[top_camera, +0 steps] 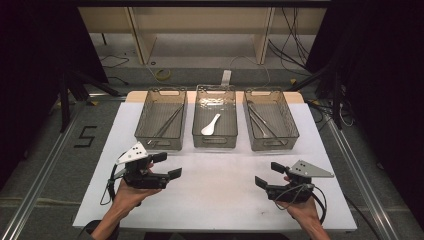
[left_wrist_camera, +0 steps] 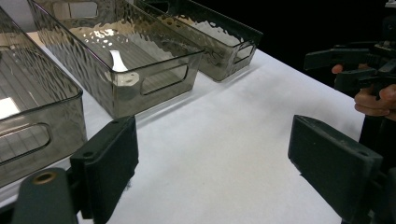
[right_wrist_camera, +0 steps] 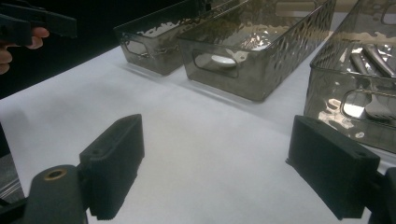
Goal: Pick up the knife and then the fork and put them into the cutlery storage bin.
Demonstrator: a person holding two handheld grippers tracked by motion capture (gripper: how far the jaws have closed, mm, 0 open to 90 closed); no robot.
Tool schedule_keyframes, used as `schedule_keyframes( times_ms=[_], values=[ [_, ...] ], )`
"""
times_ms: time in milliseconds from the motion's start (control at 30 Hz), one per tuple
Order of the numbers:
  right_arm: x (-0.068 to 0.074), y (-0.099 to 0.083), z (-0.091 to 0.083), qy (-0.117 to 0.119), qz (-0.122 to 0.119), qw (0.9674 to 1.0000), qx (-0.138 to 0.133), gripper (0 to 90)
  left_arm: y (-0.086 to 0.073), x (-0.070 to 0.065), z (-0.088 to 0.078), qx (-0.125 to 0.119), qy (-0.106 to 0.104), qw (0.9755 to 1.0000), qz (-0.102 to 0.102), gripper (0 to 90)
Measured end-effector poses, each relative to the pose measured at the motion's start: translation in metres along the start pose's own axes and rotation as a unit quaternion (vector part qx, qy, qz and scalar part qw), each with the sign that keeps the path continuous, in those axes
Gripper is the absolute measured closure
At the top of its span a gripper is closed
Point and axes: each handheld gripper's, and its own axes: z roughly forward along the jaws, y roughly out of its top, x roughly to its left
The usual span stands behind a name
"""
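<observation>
Spoon [top_camera: 210,125] white, lying in middle bin [top_camera: 215,141]; both tongs [top_camera: 167,165] [top_camera: 270,175] apart, empty.

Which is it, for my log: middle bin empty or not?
Not empty. The middle bin holds one white spoon lying on its floor; the spoon also shows through its wall.

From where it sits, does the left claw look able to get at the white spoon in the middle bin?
Probably yes: the left claw is open, the clear middle bin has no lid, and bare white table lies between it and the white spoon.
</observation>
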Motion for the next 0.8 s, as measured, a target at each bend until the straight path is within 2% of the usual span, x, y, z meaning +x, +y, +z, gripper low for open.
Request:
schedule_keyframes(
  times_ms=[800],
  values=[
    [0.0009, 0.0015, 0.0008, -0.004, -0.004, 1.0, 0.001, 18.8, 0.0009, 0.0008, -0.001, -0.007, 0.003, 1.0, -0.004, 15.3]
  ],
)
